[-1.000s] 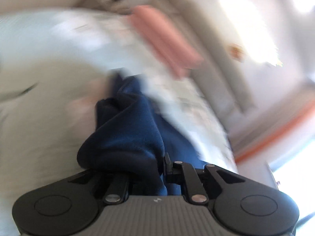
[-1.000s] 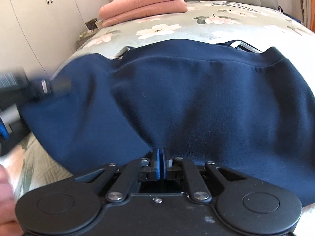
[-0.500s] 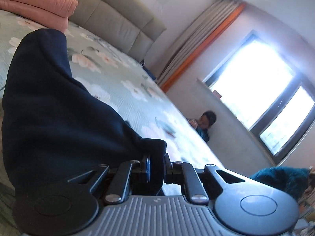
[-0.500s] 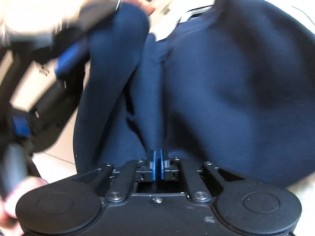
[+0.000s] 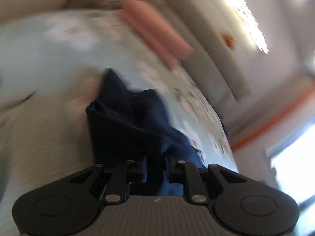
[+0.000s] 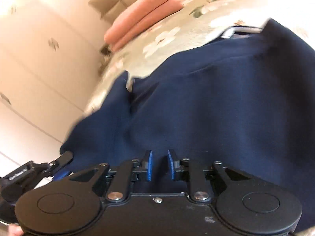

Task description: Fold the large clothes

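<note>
left gripper point(image 5: 155, 165): clamped on navy garment point(image 6: 216, 102) | right gripper point(image 6: 159, 165): jaws apart, empty | tip: regrip hem, lay flat on bed point(image 6: 177, 29)

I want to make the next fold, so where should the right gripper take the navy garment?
Probably the navy fabric garment's near edge, just ahead of the open right gripper. Come in low from the near side; the cloth lies flat on the floral bedspread there.

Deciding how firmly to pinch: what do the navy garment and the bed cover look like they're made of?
Navy garment: apparently a thick, matte knit, fleece-like; it drapes in soft, rounded folds without shine. Bed cover: seemingly a matte woven or quilted cotton with a printed flower pattern, though blur hides its weave.
</note>
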### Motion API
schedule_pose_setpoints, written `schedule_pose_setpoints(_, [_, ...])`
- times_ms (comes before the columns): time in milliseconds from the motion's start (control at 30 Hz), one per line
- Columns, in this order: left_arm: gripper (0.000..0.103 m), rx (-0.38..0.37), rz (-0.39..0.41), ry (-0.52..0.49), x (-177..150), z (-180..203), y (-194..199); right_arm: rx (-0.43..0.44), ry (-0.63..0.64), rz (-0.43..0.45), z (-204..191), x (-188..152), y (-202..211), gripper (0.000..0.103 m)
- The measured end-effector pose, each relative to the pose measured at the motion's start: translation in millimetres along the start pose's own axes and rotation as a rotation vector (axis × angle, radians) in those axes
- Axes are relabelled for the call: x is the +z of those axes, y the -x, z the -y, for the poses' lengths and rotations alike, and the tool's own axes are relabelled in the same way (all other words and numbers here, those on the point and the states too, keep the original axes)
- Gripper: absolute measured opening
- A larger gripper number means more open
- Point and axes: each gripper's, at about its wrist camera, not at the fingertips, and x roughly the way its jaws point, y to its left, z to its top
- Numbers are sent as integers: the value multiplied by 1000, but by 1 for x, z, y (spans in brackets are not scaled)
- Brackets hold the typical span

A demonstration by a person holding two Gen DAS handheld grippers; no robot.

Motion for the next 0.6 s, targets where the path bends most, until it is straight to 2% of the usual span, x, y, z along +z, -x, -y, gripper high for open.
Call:
schedule_pose_setpoints(67, [23, -28, 6, 123, -6, -32, 9, -54, 56, 5, -14, -5, -5, 28])
schedule_pose_setpoints(100, [35, -18, 4, 161, -6, -41, 12, -82, 83, 5, -20, -8, -6, 28])
schedule_pose_setpoints(133, [61, -1, -1, 191, -9, -51, 18, -106, 114, 2, -25, -11, -8, 30])
schedule_pose_setpoints(167, [76, 22, -7, 221, -13, -56, 21, -122, 143, -3, -29, -14, -10, 32])
schedule_pose_setpoints(200, [96, 35, -5, 255, -18, -62, 23, -136, 167, -9, -33, -17, -11, 33])
schedule_pose_setpoints(233, [99, 31, -1, 282, -25, -64, 25, -145, 185, -12, -33, -15, -13, 33])
schedule_pose_setpoints(300, [99, 7, -19, 322, -35, -77, 36, -151, 205, -20, -32, -13, -16, 33])
schedule_pose_setpoints(367, [99, 14, -34, 311, -40, -75, 32, -151, 206, -31, -31, -12, -17, 33])
schedule_pose_setpoints(467, [100, 43, -5, 219, -40, -60, 13, -154, 209, -39, -31, -10, -19, 34])
schedule_pose_setpoints(600, [103, 74, 72, 91, -40, -38, -20, -159, 220, -29, -34, -14, -17, 34])
